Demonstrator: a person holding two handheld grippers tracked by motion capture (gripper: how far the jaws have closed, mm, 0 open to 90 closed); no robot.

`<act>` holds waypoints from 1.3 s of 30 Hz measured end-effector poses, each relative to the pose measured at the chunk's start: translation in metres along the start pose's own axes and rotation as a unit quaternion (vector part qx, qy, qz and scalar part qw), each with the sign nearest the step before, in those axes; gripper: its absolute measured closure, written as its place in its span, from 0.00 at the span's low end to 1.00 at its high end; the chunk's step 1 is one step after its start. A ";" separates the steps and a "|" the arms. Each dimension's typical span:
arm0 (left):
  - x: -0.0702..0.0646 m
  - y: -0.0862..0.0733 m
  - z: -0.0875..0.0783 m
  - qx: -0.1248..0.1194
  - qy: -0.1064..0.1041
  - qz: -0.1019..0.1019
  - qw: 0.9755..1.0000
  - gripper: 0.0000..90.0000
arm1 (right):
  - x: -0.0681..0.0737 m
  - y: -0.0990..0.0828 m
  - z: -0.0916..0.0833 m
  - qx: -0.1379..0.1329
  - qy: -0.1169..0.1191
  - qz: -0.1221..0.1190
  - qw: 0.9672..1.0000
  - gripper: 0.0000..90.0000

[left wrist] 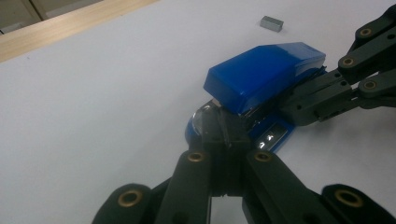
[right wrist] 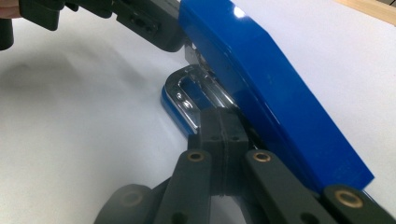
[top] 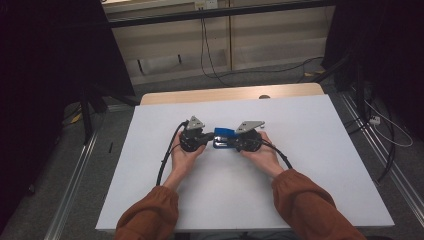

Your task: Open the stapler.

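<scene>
**Both tongs pressed at the blue stapler**

We see the blue stapler at the middle of the white table, between the two tongs; the left gripper is closed, its tips against the stapler's metal end; the right gripper is also closed, pressed at the base under the lid; whether they pinch any part, we cannot tell. We judge the stapler is being opened; the next move needs a steady base while the top lifts. A small grey block lies well apart; nothing stands in the way.

In the high view my hands and the grey plates cover most of the blue stapler. A small grey block on the tabletop is too small to identify. My right fingers hide the stapler's base behind them.
</scene>
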State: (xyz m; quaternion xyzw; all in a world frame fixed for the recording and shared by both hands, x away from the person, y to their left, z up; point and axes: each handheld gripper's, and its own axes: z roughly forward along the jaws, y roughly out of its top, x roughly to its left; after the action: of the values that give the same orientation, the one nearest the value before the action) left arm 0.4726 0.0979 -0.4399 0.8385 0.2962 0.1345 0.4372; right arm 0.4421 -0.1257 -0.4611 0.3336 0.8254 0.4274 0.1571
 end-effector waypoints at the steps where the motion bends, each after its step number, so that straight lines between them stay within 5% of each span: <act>1: 0.000 0.000 0.000 0.000 0.003 0.004 1.000 1.00 | 0.000 0.000 0.000 0.000 0.000 0.000 1.000 1.00; 29: 0.002 0.006 -0.001 -0.031 -0.004 -0.033 0.999 1.00 | 0.000 0.002 0.001 0.003 -0.005 -0.011 1.000 1.00; 39: 0.001 0.010 -0.002 -0.038 -0.005 -0.031 0.999 1.00 | 0.000 0.001 0.001 0.002 -0.006 -0.019 1.000 1.00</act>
State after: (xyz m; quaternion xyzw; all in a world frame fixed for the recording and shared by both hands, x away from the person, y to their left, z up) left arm 0.4762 0.0952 -0.4304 0.8126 0.3144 0.1275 0.4739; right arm 0.4430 -0.1243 -0.4605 0.3210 0.8316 0.4204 0.1694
